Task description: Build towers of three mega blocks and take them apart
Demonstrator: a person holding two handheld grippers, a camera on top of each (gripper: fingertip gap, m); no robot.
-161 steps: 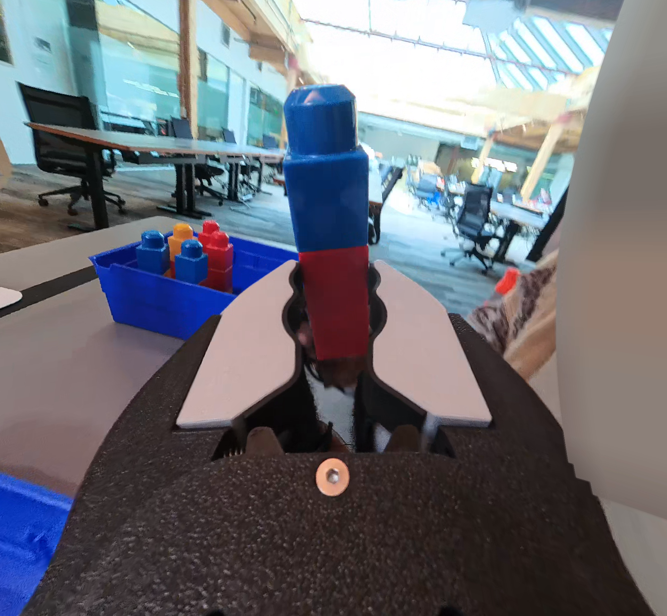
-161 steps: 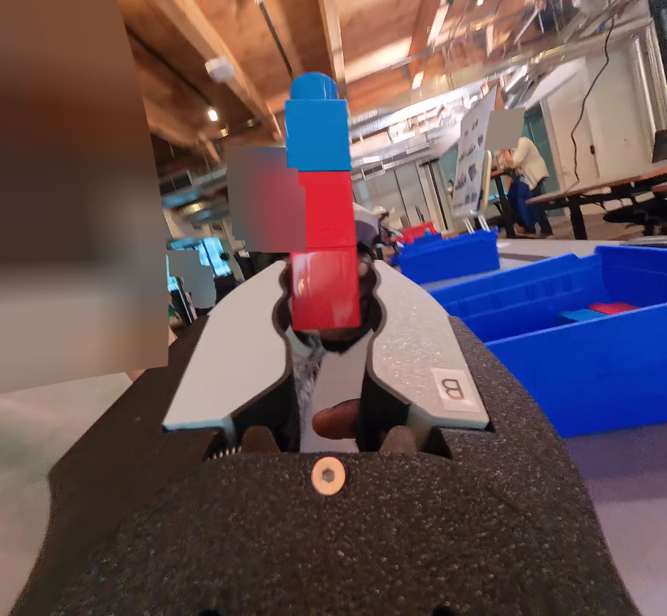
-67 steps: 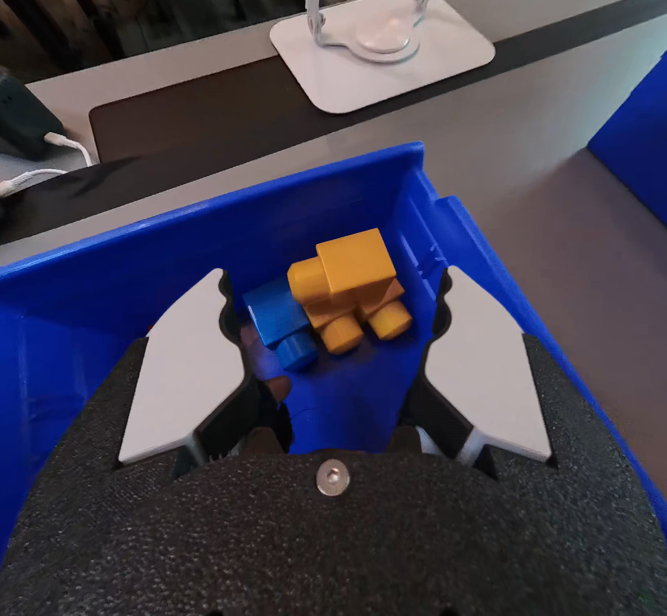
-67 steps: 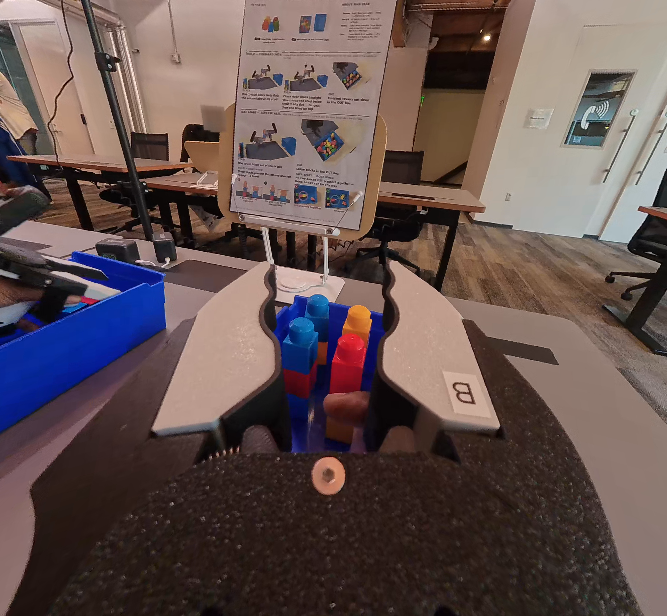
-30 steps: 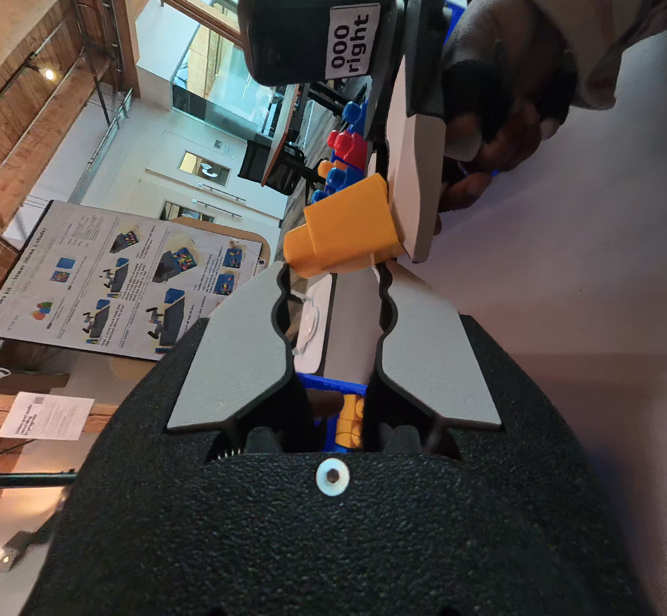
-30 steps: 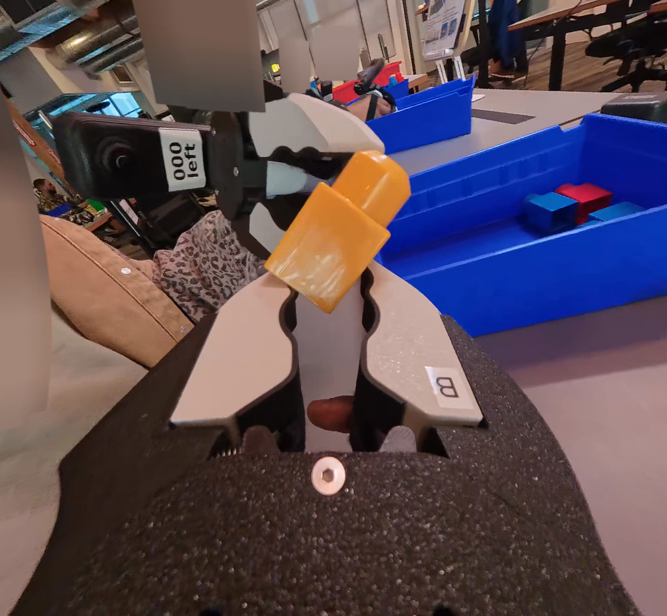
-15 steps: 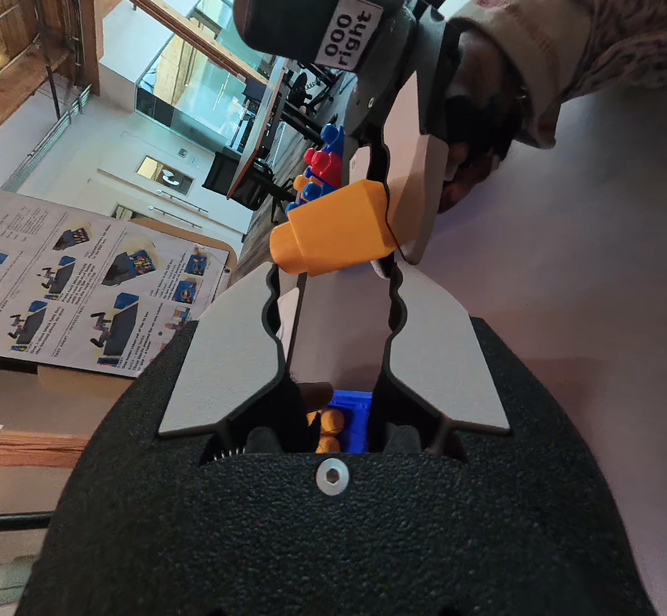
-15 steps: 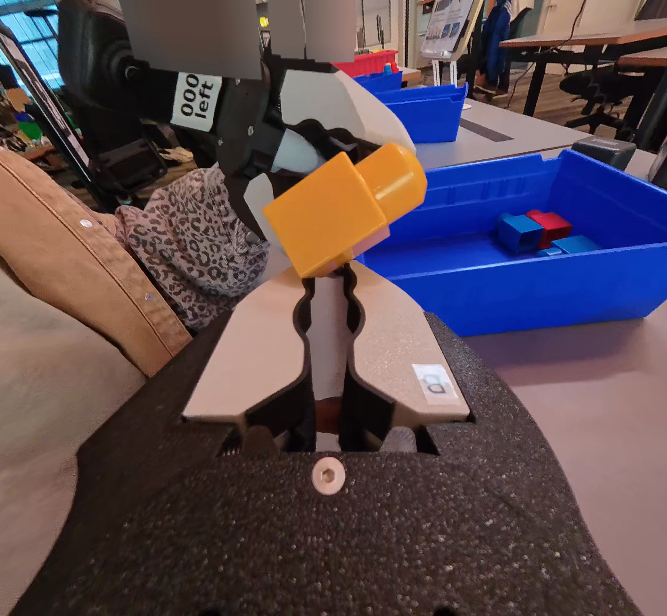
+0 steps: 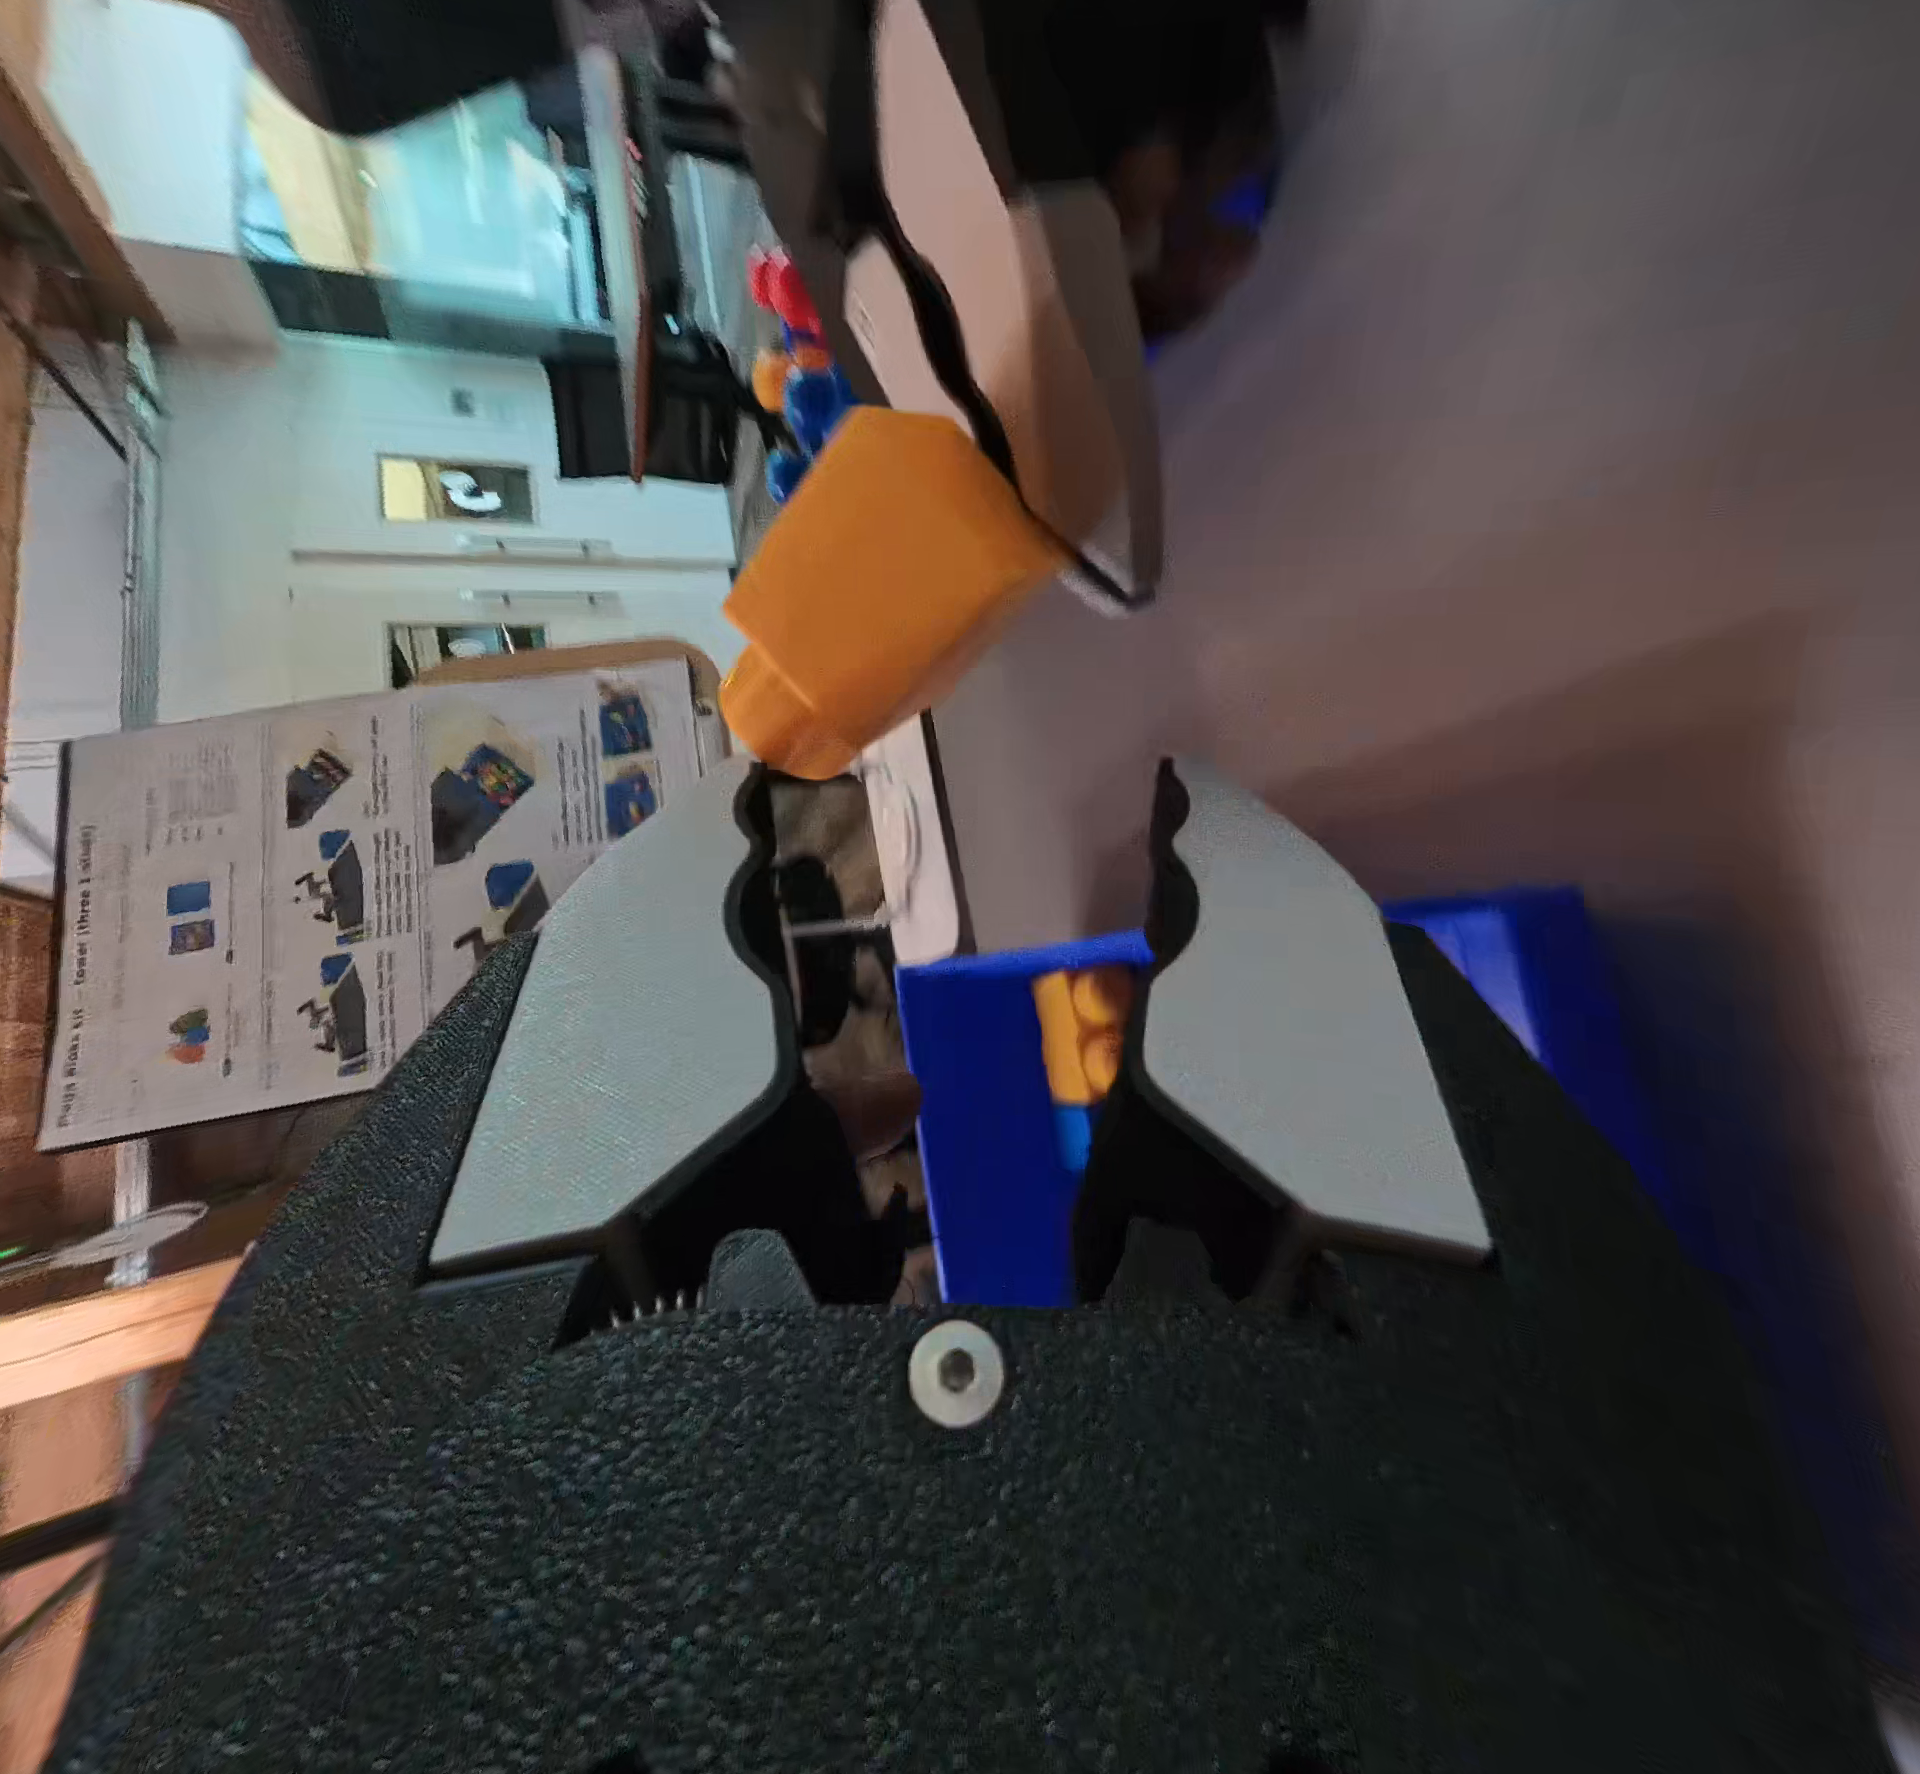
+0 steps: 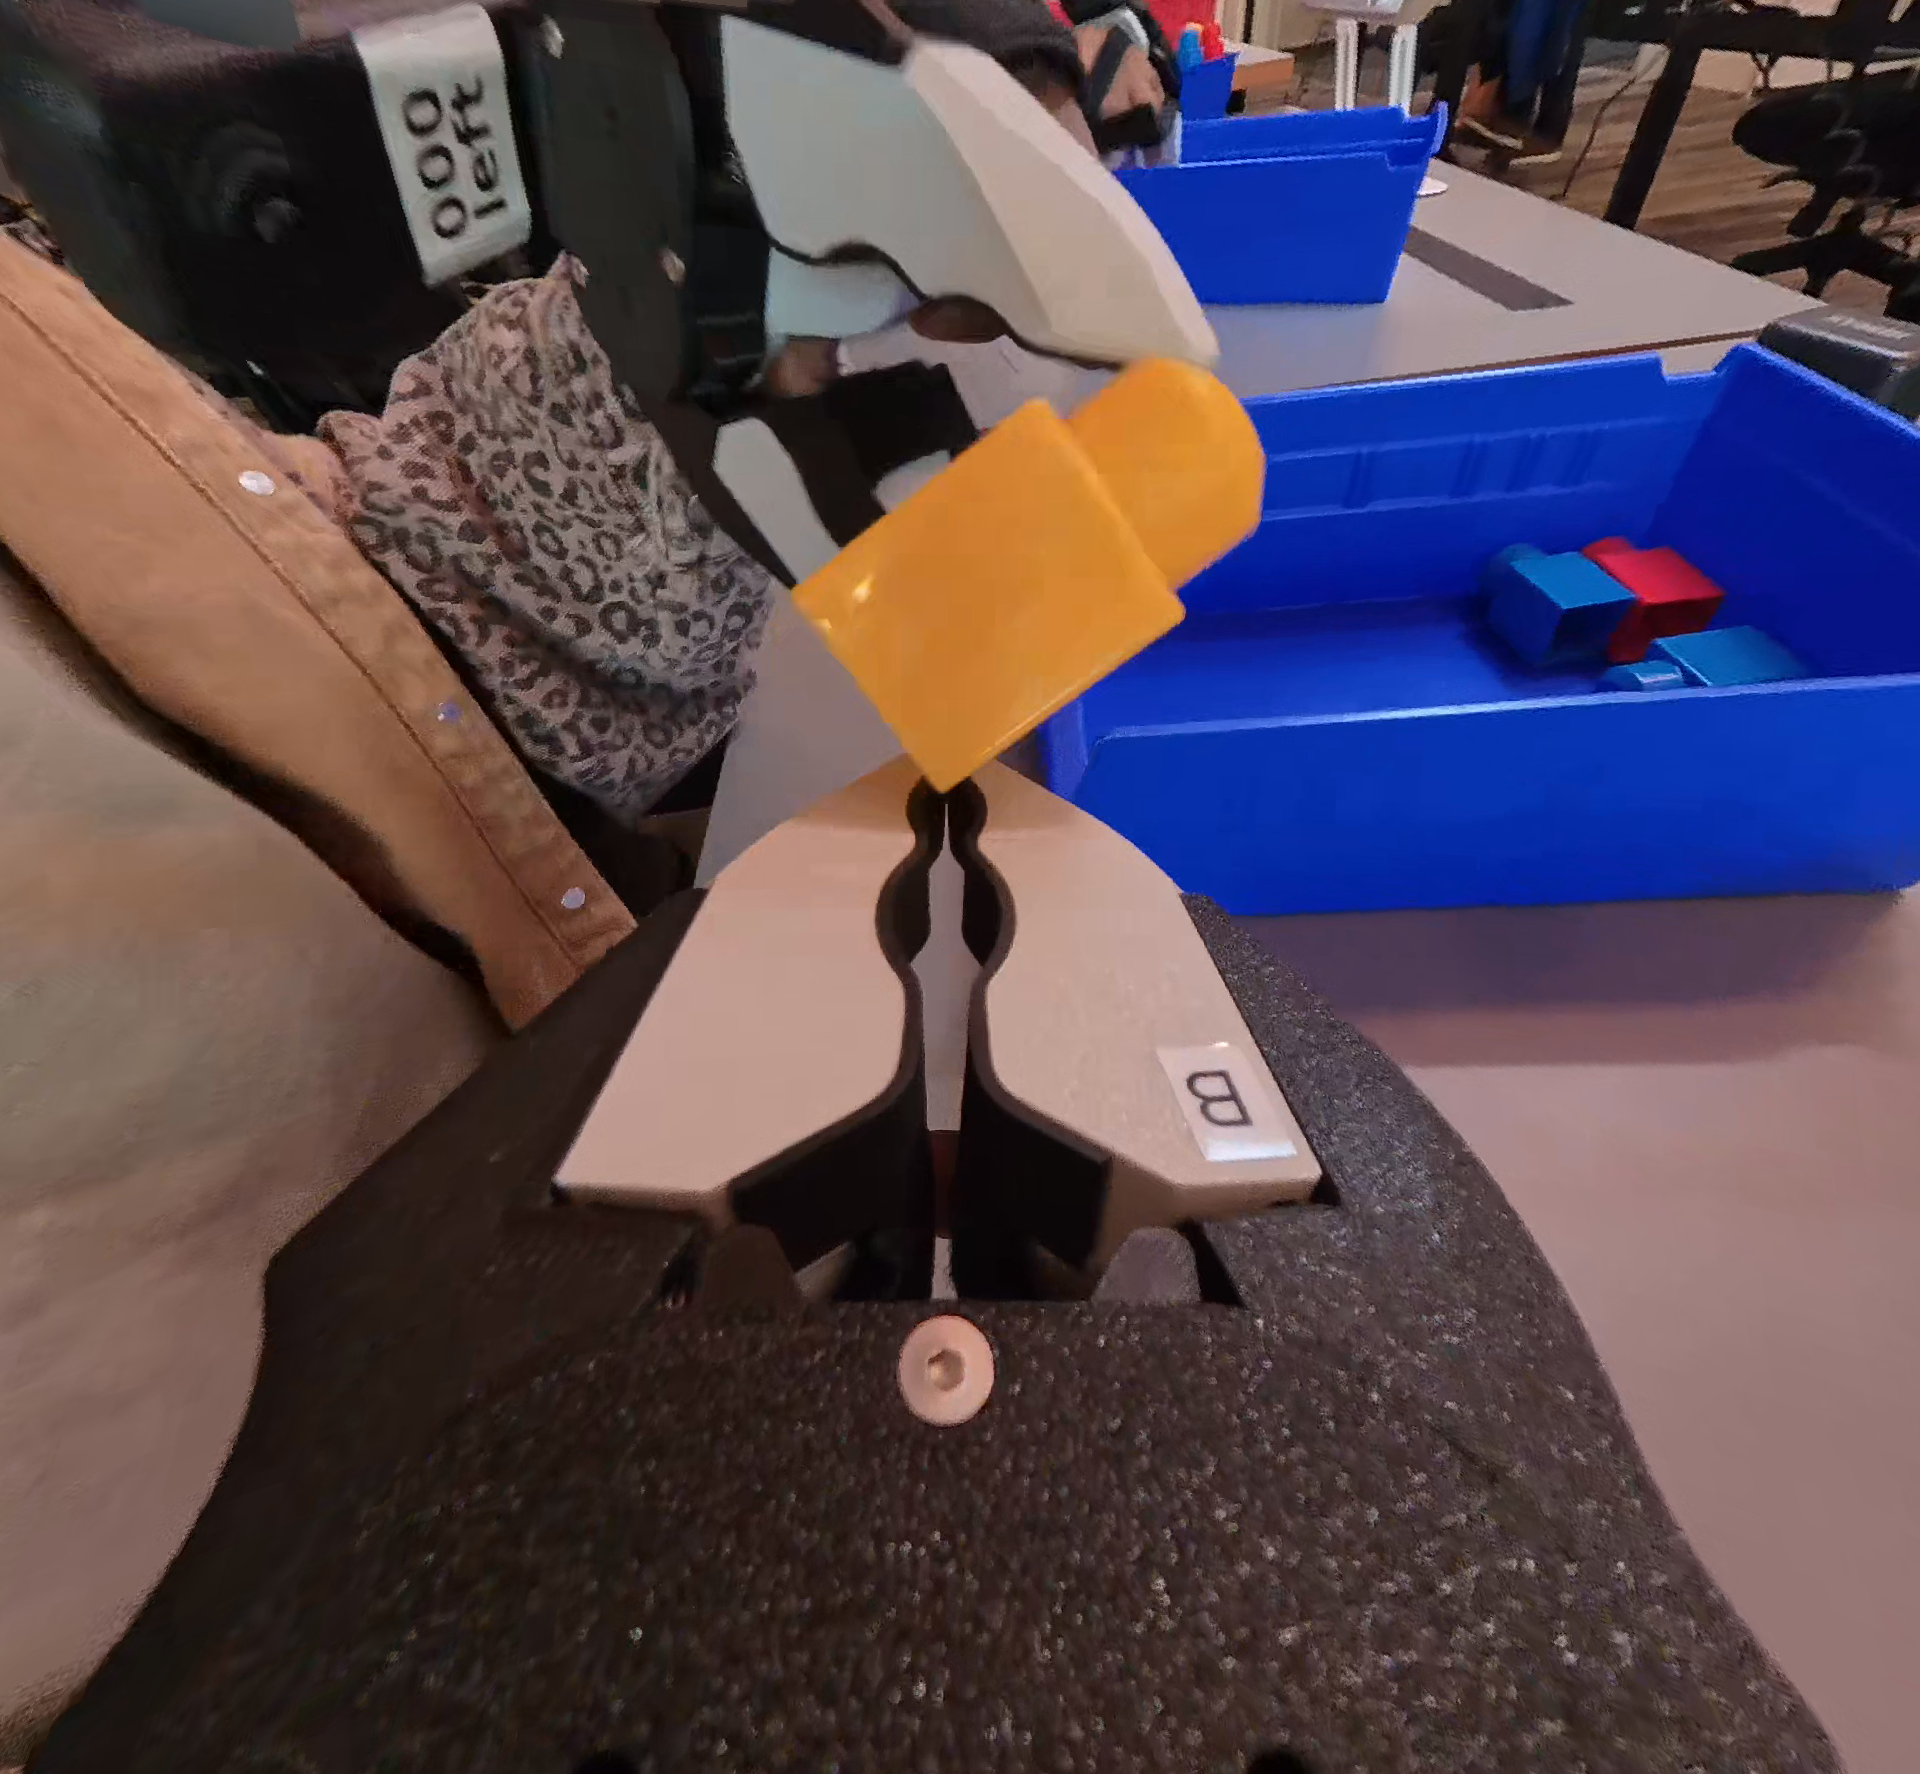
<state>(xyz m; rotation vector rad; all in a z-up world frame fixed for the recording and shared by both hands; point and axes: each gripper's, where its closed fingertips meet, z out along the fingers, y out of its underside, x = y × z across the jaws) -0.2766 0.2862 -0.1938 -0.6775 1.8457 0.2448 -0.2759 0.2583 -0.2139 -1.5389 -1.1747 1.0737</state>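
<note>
While tilted in mid-air, orange mega block (image 10: pixel 1023 581) sits nipped by one corner in right gripper (image 10: pixel 943 794), fingertips pressed nearly together | left gripper (image 9: pixel 961 774) spread wide, bare, just beside block's stud | blue bin (image 10: pixel 1558 789) beyond block, holding blue and red blocks (image 10: pixel 1605 602)

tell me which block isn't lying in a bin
The orange block at the tips of the right gripper: it is up in the air, while the blue blocks and red block lie inside the blue bin.
</note>
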